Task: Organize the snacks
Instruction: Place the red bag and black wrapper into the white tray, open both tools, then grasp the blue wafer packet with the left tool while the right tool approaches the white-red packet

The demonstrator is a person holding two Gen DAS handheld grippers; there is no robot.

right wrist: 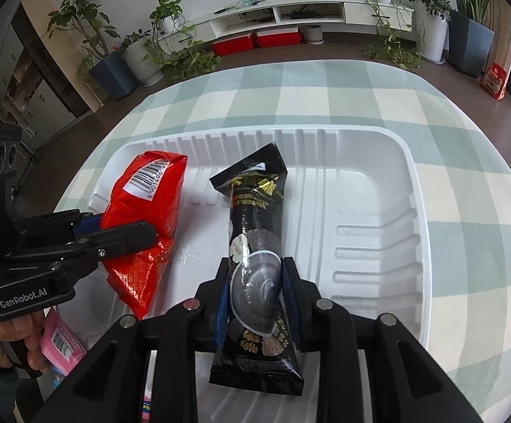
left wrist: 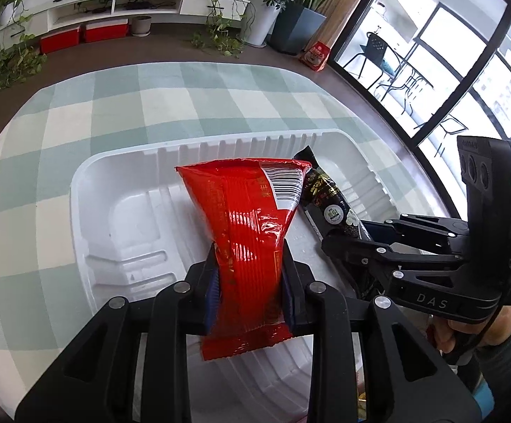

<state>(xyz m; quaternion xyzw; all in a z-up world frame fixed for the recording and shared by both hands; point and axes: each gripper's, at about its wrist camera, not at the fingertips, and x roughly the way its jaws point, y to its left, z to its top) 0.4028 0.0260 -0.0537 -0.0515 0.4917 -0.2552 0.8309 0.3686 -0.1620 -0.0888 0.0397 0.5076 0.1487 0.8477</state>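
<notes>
I am at the placing step, with one snack in each hand and both hanging over the white tray [right wrist: 410, 190] on the checked tablecloth [right wrist: 326, 88]. My left gripper [left wrist: 251, 282] pinches the red packet [left wrist: 248, 218] across its lower half, the blue pads [left wrist: 213, 289] pressing into the foil so that it creases between them; the packet's far end, with its barcode label, leans out over the left part of the tray. My right gripper [right wrist: 255, 289] pinches the black packet [right wrist: 259, 232] around its middle, and that packet stands nearly upright over the tray's centre, its sealed top tilted away from me. I cannot tell whether either packet's bottom edge already touches the tray floor. The next move, as I judge it, calls for lowering each one until it lies in the tray, side by side without overlapping, and only then easing the jaws apart. The tray is thin moulded plastic, glossy, with ribbed walls and stepped ridges on its floor, so it looks light enough to slide if I push sideways. The red packet is slick, crinkled foil, wide and puffy, and may spring when released. The black one is a narrower glossy tube with a crimped seal at each end, and seems likely to roll or tip. A pink packet [right wrist: 61, 345] sits near my left hand [right wrist: 5, 338], outside the tray.
</notes>
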